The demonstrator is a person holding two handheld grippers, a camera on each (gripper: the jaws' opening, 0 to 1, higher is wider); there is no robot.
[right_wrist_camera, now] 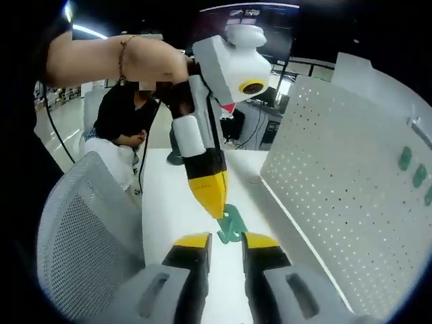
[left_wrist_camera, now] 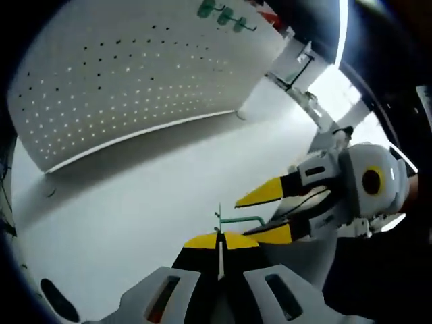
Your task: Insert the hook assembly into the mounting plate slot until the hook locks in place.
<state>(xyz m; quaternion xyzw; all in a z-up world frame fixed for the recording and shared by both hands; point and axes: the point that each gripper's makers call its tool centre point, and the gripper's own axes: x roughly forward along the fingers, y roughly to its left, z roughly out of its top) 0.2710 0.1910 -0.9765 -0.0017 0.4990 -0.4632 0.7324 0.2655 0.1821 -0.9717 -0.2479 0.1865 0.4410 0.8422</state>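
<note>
Left gripper (left_wrist_camera: 221, 241): yellow tips pressed together at bottom centre of the left gripper view, clamped on the green hook (left_wrist_camera: 237, 221), whose thin wire sticks up and bends right just above the tips. In the right gripper view this gripper (right_wrist_camera: 214, 202) comes down from top centre, tip on the hook (right_wrist_camera: 231, 225) at mid-frame.

Right gripper (right_wrist_camera: 226, 241): jaws apart at bottom centre of its own view, hook sitting just above the gap between the tips; contact not clear. In the left gripper view it (left_wrist_camera: 270, 212) enters from the right, yellow jaws spread, hook end between them.

Pegboard (left_wrist_camera: 135, 74) stands upright on the white table (left_wrist_camera: 135, 202), upper left of the left gripper view, right side of the right gripper view (right_wrist_camera: 337, 169). Other green hooks (left_wrist_camera: 223, 15) already hang on it near the top edge. Hook in hand is well apart from the board.

No readable writing or brand marks anywhere.

Mesh chair (right_wrist_camera: 88, 236) lower left, seated person (right_wrist_camera: 128, 121) upper left in the right gripper view.
</note>
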